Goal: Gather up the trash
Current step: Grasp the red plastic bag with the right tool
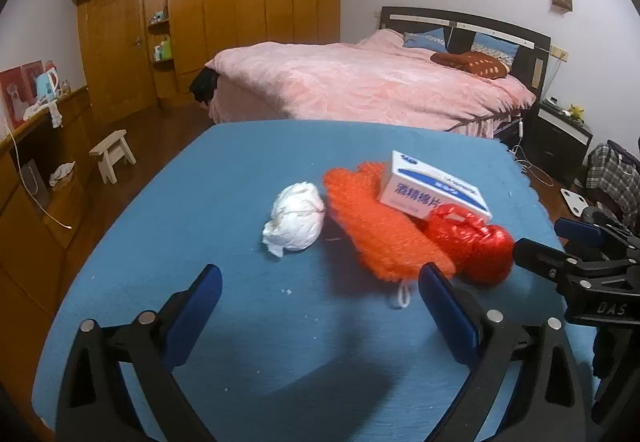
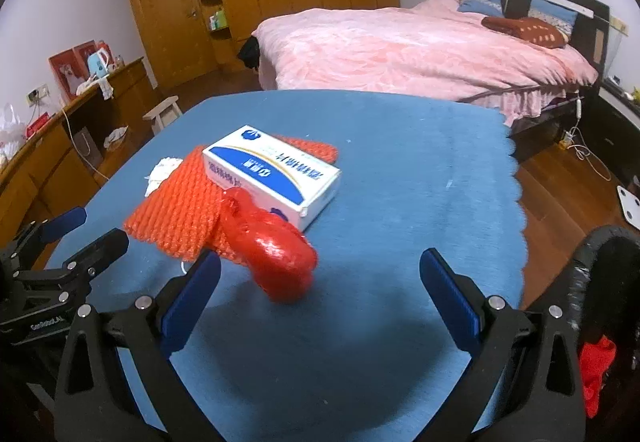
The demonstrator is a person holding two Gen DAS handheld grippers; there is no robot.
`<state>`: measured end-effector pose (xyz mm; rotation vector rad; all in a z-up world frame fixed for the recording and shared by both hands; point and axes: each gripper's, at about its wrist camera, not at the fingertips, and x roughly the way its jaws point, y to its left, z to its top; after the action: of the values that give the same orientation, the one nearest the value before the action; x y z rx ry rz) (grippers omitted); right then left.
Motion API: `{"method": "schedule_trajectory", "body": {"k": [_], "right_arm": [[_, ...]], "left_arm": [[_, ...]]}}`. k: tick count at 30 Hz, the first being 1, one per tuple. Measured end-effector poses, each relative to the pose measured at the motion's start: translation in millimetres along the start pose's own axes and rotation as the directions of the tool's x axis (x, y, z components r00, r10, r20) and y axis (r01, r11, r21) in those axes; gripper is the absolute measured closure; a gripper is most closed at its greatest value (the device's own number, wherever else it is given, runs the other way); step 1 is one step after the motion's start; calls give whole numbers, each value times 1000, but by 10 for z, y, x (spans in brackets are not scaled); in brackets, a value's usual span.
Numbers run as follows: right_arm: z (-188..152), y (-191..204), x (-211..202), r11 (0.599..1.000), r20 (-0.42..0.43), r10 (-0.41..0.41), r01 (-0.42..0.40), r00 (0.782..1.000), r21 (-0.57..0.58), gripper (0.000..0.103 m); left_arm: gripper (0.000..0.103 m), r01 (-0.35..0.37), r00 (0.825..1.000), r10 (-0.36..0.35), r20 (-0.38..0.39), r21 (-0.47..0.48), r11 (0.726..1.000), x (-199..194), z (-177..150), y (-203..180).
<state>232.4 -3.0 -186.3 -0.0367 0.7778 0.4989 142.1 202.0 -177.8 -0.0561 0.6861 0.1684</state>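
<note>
On the blue table: we hold both grippers low over the blue cloth (image 1: 248, 170), near its front edge, with the trash gathered in one cluster ahead of us.
Left gripper (image 1: 320, 278): its blue-padded fingers are spread wide and grip nothing; we aim it at the gap between the white wad and the orange net, so either is within easy reach.
White wad (image 1: 295, 217): a crumpled ball of white plastic or paper, farthest left of the trash, lying alone on the cloth just beside the net, which makes it the simplest single pick.
Orange net (image 1: 380, 226): a foam mesh sleeve lying flat; part of it is pinned under the box.
Box (image 1: 430, 186): a white and blue carton resting partly on the net, so the net will likely drag it unless we lift the box first.
Red bag (image 2: 276, 250): a knotted shiny bundle touching the net and box, nearest the right hand.
Right gripper (image 2: 320, 270): fingers wide apart and empty, the red bag sitting just ahead, toward its left finger.
Bin (image 2: 600, 274): a black-lined opening at the far right edge, beside the table, seemingly there to receive each piece.
</note>
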Motion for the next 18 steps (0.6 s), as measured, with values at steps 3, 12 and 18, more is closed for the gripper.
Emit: {"method": "schedule_trajectory", "body": {"k": [3, 12, 18], "right_arm": [[0, 37, 76, 1000, -6, 0, 0, 1000, 1, 6], [-58, 96, 269, 1000, -39, -13, 13, 999, -7, 12], [-62, 161, 352, 999, -76, 26, -27, 997, -18, 34]], "left_arm": [[6, -2, 1000, 2, -5, -6, 1000, 28, -31, 71], [6, -8, 1000, 7, -21, -24, 1000, 137, -90, 203], [6, -3, 1000, 2, -31, -35, 999, 186, -114, 248]]}}
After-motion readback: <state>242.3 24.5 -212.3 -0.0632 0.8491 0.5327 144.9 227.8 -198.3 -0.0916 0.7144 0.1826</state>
